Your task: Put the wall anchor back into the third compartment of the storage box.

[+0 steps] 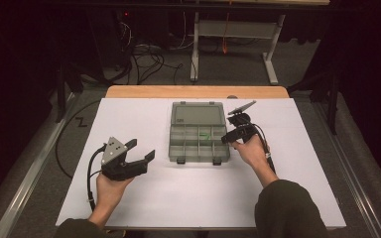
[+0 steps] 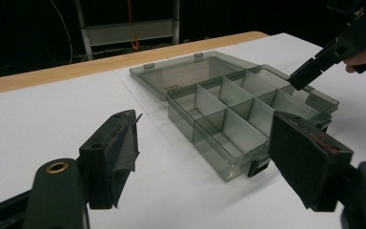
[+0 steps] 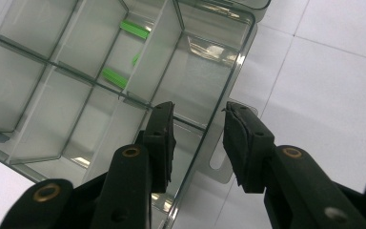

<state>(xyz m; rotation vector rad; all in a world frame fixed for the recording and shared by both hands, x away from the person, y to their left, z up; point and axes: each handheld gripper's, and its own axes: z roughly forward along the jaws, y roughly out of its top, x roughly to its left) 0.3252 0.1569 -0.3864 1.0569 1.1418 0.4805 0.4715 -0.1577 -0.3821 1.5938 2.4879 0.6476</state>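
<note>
A clear grey compartment box [image 1: 170, 144] lies in the middle of the white table with its lid [image 1: 198, 113] folded flat behind it. Small green pieces [image 1: 206, 135] lie in one compartment, and they appear as green strips [image 3: 134, 28] in the right gripper view. My right gripper [image 3: 198, 124] is at the box's right side, its jaws apart on either side of the box's side wall [image 3: 240, 52], with a gap showing at each pad. My left gripper [image 1: 143, 148] is held left of the box, wide open and empty, its jaws [image 2: 205, 138] facing the box [image 2: 228, 174]. The right gripper [image 2: 300, 78] hangs over the box's far corner in the left gripper view.
The white table top [image 1: 287, 198] has free room in front and on both sides of the box. A wooden strip [image 1: 193, 91] runs along the far edge. Beyond it are a dark floor with cables [image 1: 144, 59] and a metal table frame [image 1: 233, 29].
</note>
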